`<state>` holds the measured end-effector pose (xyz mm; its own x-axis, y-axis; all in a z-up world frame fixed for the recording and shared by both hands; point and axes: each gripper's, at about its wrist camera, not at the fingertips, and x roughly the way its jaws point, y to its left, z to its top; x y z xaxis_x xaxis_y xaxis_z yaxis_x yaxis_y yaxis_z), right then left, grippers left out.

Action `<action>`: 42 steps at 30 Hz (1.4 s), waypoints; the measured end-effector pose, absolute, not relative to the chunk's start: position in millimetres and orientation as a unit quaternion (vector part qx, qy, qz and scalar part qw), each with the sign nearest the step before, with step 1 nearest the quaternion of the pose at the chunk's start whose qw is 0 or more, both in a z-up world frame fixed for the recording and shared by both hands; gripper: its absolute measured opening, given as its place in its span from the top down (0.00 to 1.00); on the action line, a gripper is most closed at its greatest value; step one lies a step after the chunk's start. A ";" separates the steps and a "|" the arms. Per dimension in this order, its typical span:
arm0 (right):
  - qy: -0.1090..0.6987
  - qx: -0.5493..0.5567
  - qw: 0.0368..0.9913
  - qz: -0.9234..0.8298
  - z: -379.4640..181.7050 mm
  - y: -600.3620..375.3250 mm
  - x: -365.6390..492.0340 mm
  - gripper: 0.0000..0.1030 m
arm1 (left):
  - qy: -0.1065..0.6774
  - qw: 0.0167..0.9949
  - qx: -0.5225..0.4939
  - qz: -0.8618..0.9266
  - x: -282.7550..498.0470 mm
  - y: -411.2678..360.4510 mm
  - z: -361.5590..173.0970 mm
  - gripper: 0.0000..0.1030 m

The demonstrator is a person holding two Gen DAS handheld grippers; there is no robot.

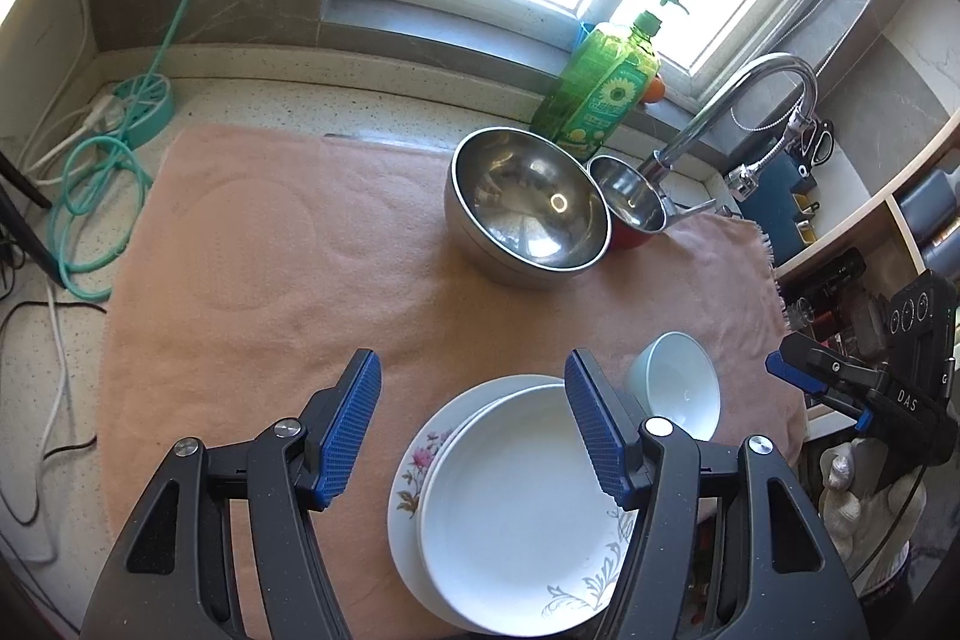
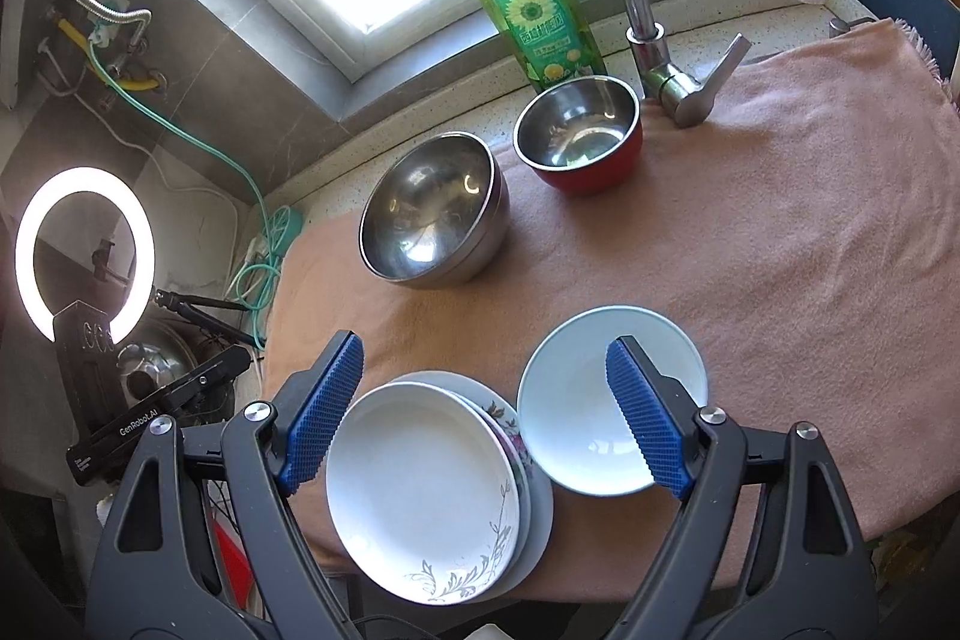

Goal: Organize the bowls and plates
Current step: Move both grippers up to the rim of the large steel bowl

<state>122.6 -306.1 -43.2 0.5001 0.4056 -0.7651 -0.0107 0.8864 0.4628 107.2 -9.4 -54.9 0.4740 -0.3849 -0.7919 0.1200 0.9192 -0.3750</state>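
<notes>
Bare towel [image 1: 252, 244] left of steel bowl [image 1: 528, 214]

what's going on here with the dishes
A person is sorting dishes on a pink towel with two handheld grippers. Both the left gripper and right gripper are open and empty above a plate stack. A pale bowl sits beside it; a steel bowl and red bowl stand farther back.

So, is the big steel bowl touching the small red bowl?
Apart. The right wrist view shows a strip of pink towel and counter between the big steel bowl and the small red bowl; in the left wrist view they only overlap.
</notes>
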 end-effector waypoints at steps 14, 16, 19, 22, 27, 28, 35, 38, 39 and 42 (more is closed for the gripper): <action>0.505 0.180 0.836 0.118 -59.1 -281.5 198.8 0.17 | 0.494 0.840 -0.161 -0.154 174.3 -7.3 -63.1 0.38; 0.513 0.173 0.833 0.114 -66.4 -277.3 209.0 0.17 | 0.496 0.839 -0.162 -0.153 185.1 -9.1 -65.6 0.38; 0.524 0.173 0.827 0.110 -76.7 -272.8 222.6 0.17 | 0.503 0.834 -0.163 -0.156 199.5 -11.8 -71.7 0.38; 0.534 0.189 0.817 0.106 -86.5 -272.5 234.0 0.17 | 0.511 0.829 -0.166 -0.156 211.5 -13.7 -79.0 0.38; 0.548 0.205 0.805 0.100 -98.9 -270.4 250.6 0.17 | 0.527 0.816 -0.175 -0.158 231.1 -13.9 -92.6 0.38; 0.551 0.209 0.802 0.100 -101.4 -270.0 253.6 0.17 | 0.530 0.814 -0.178 -0.159 234.3 -13.8 -95.3 0.38; 0.567 0.214 0.789 0.099 -114.3 -261.7 271.2 0.29 | 0.550 0.796 -0.191 -0.164 258.5 -20.0 -113.2 0.38; 0.575 0.209 0.784 0.102 -119.7 -255.0 274.9 0.39 | 0.555 0.791 -0.193 -0.167 265.0 -21.7 -119.0 0.39; 0.578 0.206 0.783 0.103 -121.6 -252.1 276.4 0.40 | 0.557 0.790 -0.194 -0.168 266.7 -22.4 -120.9 0.40; 0.585 0.197 0.780 0.101 -127.0 -247.7 279.8 0.50 | 0.560 0.788 -0.191 -0.171 269.4 -24.1 -124.5 0.42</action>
